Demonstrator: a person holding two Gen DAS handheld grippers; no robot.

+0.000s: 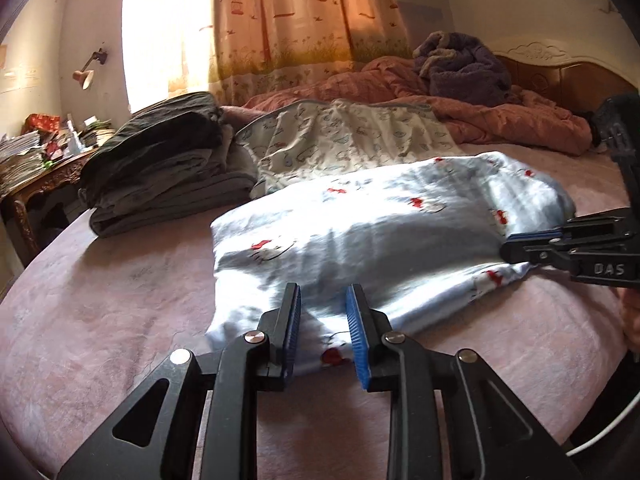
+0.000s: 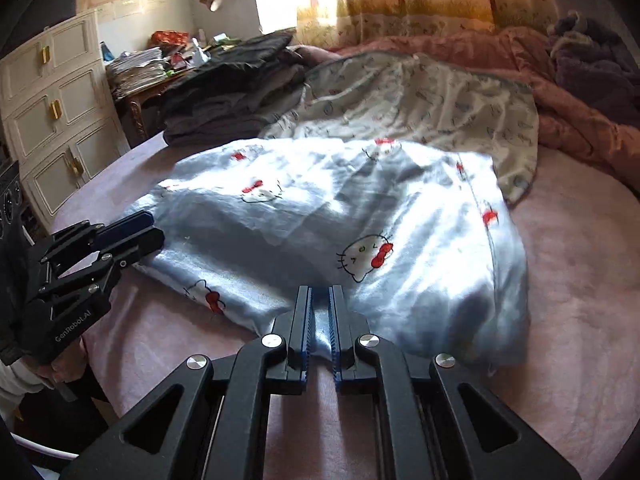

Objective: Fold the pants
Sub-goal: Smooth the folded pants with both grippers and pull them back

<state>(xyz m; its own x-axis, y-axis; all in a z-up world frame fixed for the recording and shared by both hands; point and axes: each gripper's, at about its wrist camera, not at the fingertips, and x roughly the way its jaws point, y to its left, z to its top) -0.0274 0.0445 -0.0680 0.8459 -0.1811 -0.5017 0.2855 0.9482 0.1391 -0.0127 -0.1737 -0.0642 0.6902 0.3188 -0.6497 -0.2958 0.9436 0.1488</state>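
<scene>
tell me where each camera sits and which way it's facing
Left wrist: on the left tongs, looking across the bed at the light blue pants toward the curtain; own tongs open, right tongs in at right.
Right wrist: on the right tongs, pinching the pants, facing the dark folded pile; left tongs and a hand at left.
Shared: pants, pile, curtain, pink bedcover.

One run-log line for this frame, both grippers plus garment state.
left gripper: open over pants edge | right gripper: shut on light blue cat-print pants | pants: partly folded, on pink bed
</scene>
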